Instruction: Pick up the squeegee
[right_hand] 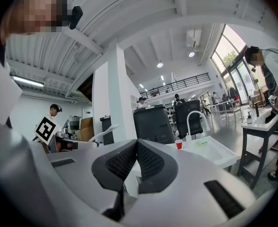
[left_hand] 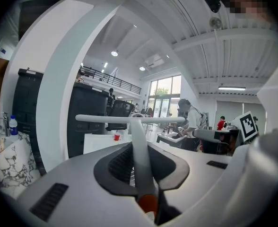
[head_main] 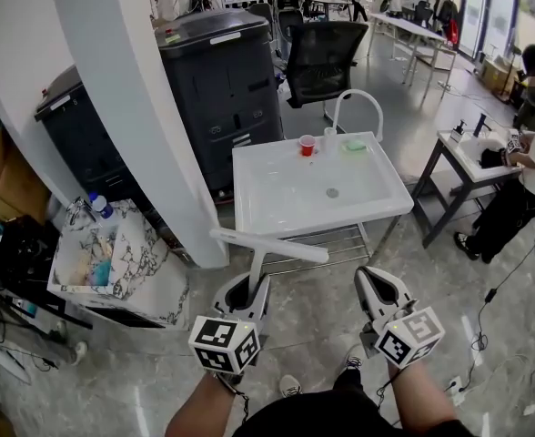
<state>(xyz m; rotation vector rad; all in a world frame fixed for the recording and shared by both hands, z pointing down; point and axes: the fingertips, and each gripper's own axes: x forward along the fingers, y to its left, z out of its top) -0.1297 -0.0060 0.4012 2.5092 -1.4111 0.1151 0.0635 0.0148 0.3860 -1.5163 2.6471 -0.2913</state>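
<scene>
- The left gripper [head_main: 247,291] pinches the squeegee [head_main: 267,245] low on its handle, near the orange end. The blade hangs crosswise in the air just in front of the sink [head_main: 249,218], touching nothing.
- The right gripper [head_main: 378,287] is pressed together on nothing, beside the left.
- Risk 1: the handle looks thin and smooth, and the long blade sits far out from the pads. A quick swing could make it pivot or slide in the jaws.
- Risk 2: the blade is wide, so turning it could knock the sink's near rim or the column [head_main: 131,107] at the left.
- Risk 3: if it slips it falls to the hard floor [head_main: 322,312], and the closed right gripper is in no state to catch it.
- Surface: the white sink stands on a metal frame. Its basin is bare but for the drain, with a cup [head_main: 307,145], a green pad [head_main: 355,144] and the faucet [head_main: 358,107] along the back edge.
- Room: an open workshop with a glossy grey floor. A dark copier [head_main: 222,89] and a chair [head_main: 322,57] stand behind the sink, clutter lies at the left, and 1 person works at a 2nd sink [head_main: 463,153] on the right.
</scene>
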